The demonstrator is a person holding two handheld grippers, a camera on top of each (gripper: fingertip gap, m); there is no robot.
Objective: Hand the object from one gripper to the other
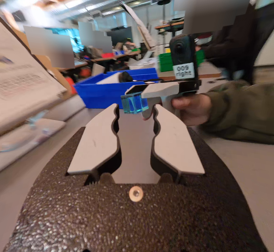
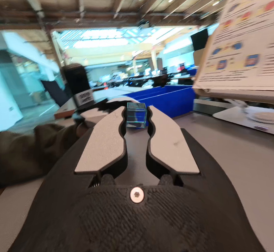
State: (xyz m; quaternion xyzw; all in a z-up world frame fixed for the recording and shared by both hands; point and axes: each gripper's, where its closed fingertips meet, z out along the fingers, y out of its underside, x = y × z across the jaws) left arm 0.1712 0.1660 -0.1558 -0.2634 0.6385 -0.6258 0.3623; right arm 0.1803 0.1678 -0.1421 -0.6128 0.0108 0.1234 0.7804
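Note:
A clear glass cube (image 2: 136,115) with a blue-green tint sits between the tips of my right gripper (image 2: 135,112), which is shut on it and holds it above the table. In the left wrist view the same cube (image 1: 134,103) shows held by the right gripper (image 1: 137,96), which comes in from the right in a person's hand (image 1: 191,109). My left gripper (image 1: 135,111) is open and empty, its tips just below and in front of the cube, not touching it.
A blue bin (image 1: 112,92) stands on the grey table (image 1: 237,170) behind the cube; it also shows in the right wrist view (image 2: 167,100). A cardboard board with printed sheets (image 2: 240,41) leans beside it. A white tray (image 2: 244,118) lies below the board. A green crate (image 1: 164,63) stands farther back. The grippers are tip to tip, or close to it.

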